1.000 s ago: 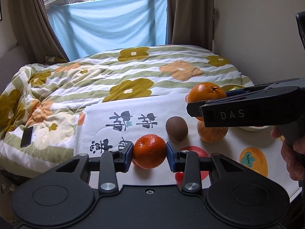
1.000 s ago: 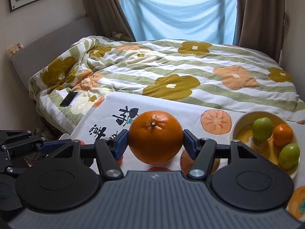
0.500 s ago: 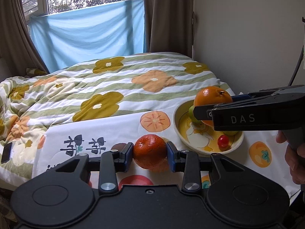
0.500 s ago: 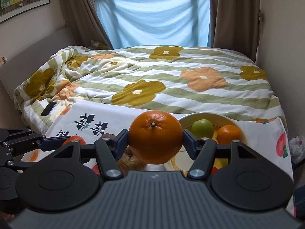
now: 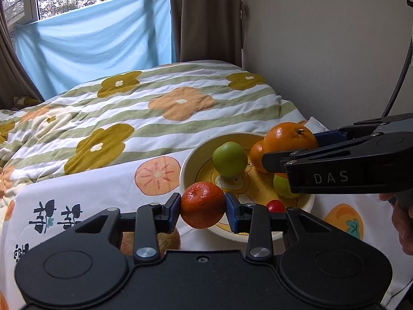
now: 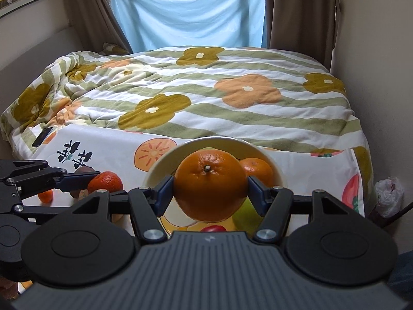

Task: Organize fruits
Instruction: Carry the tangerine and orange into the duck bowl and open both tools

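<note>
— Where do your two loads sit against the bowl [image 5: 189,160]?

— Your right gripper [image 6: 210,190] has its jaws closed on the large orange [image 6: 209,184], stem toward the camera, and in the right wrist view that fruit hangs over the bowl's inside, above the near half. Your left gripper [image 5: 202,208] has its jaws closed on the red-orange mandarin [image 5: 202,204], and that one sits at the bowl's near left rim, not clearly past it.

— So which hand is better placed to let go?

— Your right, I'd judge. From the left wrist view its orange is above the far right side of the bowl, beside a smaller orange [image 5: 256,156] and over a green fruit [image 5: 282,188]. Your left needs to go forward and a little right before its mandarin is over the inside.

— What is already in there?

— Another green fruit [image 5: 229,159] toward the left, and a cherry tomato [image 5: 276,206] by the near rim. The free space looks to be the yellow centre.

— Anything left outside?

— A brownish fruit [image 5: 167,240] lies on the printed cloth [image 5: 108,188] on the bed, just under your left gripper; I can't tell what kind.
</note>
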